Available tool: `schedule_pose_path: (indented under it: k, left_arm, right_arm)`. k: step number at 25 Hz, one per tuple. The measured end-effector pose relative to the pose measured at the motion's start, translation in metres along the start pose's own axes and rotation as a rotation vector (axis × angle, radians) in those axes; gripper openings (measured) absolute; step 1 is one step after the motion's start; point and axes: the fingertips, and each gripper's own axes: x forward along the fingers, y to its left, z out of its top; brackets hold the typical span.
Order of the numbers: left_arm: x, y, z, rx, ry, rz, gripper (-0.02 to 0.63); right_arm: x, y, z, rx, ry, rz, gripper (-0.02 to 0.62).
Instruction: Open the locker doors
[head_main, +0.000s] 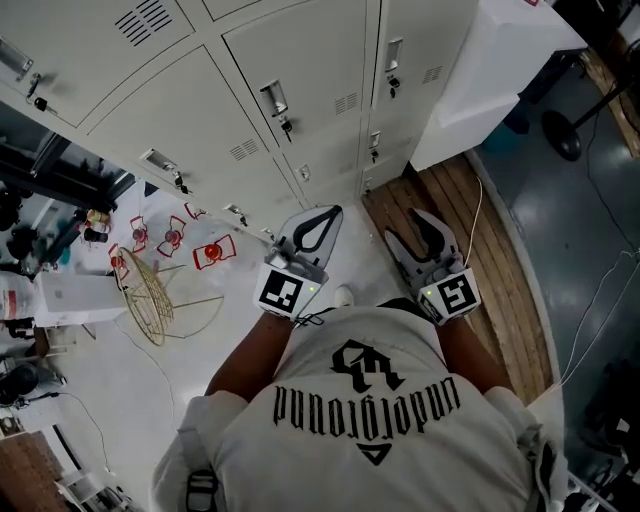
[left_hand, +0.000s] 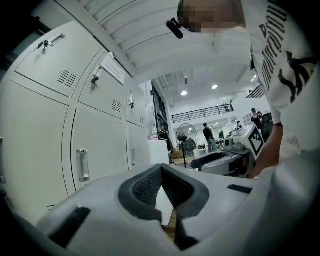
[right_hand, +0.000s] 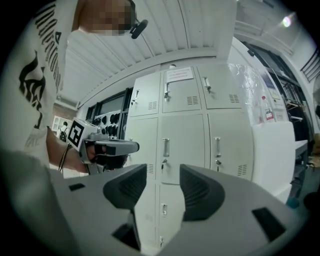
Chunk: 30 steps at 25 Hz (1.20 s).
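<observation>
Locker bank (head_main: 310, 60) stood ahead of the person, every visible door shut. Probably the approach step; nothing touched yet. Left gripper (head_main: 328, 213) was clenched on nothing, right gripper (head_main: 412, 230) released and empty, both apart from the doors. Next move needed: open jaws lined up on a handle (head_main: 274, 98), then a pull.

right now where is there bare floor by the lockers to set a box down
Bare: the brown wooden plank strip from the foot of the pale grey metal lockers, alongside the dark grey floor. Crowded: left, around the gold wire frame and red-and-white pieces.
</observation>
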Motion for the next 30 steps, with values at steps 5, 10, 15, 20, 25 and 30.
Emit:
schedule_pose_path:
  k: [5, 10, 15, 20, 25, 30]
  left_arm:
    - [0.015, 0.03, 0.002, 0.001, -0.007, 0.013, 0.008]
    - [0.043, 0.048, 0.001, 0.009, 0.004, 0.039, 0.008]
    - [0.076, 0.067, 0.003, 0.002, 0.01, 0.088, 0.008]
    - [0.115, 0.091, 0.007, 0.006, 0.008, 0.157, 0.008]
    - [0.151, 0.1, 0.007, 0.009, 0.01, 0.2, 0.008]
    - [0.176, 0.116, 0.004, 0.017, 0.026, 0.22, 0.008]
  right_arm:
    - [0.029, -0.022, 0.007, -0.011, -0.011, -0.003, 0.213]
    - [0.055, -0.054, 0.013, -0.016, -0.033, 0.035, 0.213]
    - [0.085, -0.094, 0.013, -0.013, -0.031, 0.094, 0.213]
    - [0.115, -0.133, 0.018, -0.024, -0.046, 0.175, 0.213]
    - [0.141, -0.17, 0.022, -0.03, -0.046, 0.251, 0.218]
    - [0.171, -0.2, 0.02, -0.018, -0.009, 0.3, 0.225]
